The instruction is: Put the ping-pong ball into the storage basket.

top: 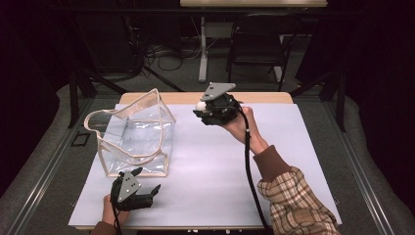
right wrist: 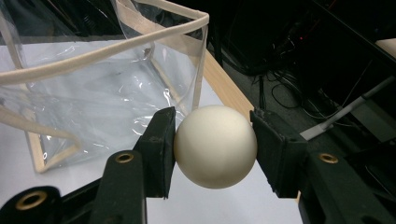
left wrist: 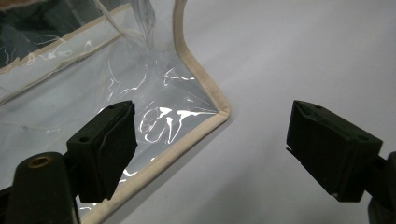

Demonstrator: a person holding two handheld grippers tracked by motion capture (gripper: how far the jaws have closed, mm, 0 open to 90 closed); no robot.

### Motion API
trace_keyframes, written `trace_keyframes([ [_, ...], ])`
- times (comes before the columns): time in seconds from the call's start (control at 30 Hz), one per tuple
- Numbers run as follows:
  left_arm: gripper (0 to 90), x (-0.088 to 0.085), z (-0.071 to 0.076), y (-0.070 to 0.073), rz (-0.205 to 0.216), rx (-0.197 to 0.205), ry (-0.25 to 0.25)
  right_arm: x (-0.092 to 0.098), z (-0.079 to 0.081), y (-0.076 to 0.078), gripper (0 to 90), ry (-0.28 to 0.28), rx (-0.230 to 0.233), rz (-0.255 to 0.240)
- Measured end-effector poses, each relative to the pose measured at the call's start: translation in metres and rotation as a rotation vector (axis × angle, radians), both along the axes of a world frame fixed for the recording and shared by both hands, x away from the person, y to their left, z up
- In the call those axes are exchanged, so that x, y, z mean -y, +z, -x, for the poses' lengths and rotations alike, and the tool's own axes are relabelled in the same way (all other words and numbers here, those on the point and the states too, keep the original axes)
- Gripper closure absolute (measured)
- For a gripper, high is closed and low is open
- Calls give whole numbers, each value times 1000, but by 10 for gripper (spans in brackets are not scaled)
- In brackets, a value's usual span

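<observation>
A clear plastic bag (top: 137,137) with cream trim stands open-topped on the left half of the table. My right gripper (top: 201,107) hangs above the table to the right of the bag, shut on a white ball (top: 200,105). In the right gripper view the ball (right wrist: 215,145) is pinched between both pads, with the bag (right wrist: 102,93) behind it to the left. My left gripper (top: 147,188) rests near the table's front edge just below the bag, jaws open. The left gripper view has the bag's lower corner (left wrist: 219,112) ahead of the open gripper (left wrist: 210,149), nothing between its pads.
A white sheet (top: 293,147) covers the wooden table, bare to the right of the bag. Beyond the far edge stand a dark chair (top: 259,44), a table leg (top: 202,49) and cables on the floor. A plaid sleeve (top: 293,200) enters from the bottom right.
</observation>
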State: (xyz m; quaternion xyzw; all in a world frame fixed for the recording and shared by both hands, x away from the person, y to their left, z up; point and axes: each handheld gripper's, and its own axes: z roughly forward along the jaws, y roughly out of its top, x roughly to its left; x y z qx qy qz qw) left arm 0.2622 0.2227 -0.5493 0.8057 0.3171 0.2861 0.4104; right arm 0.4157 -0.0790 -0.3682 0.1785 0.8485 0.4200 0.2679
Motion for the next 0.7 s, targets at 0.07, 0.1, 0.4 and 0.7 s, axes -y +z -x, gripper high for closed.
trace_keyframes([
  [0.07,162,0,0,0,2,1,2,-2,-1,1,509,4,1,0],
  [0.1,162,0,0,0,2,1,1,-4,-1,1,510,4,0,-2],
  [0.4,162,-1,0,0,3,1,1,-13,-5,3,509,14,2,1],
  [0.7,162,0,-1,0,3,0,-1,-20,-6,9,510,28,9,3],
])
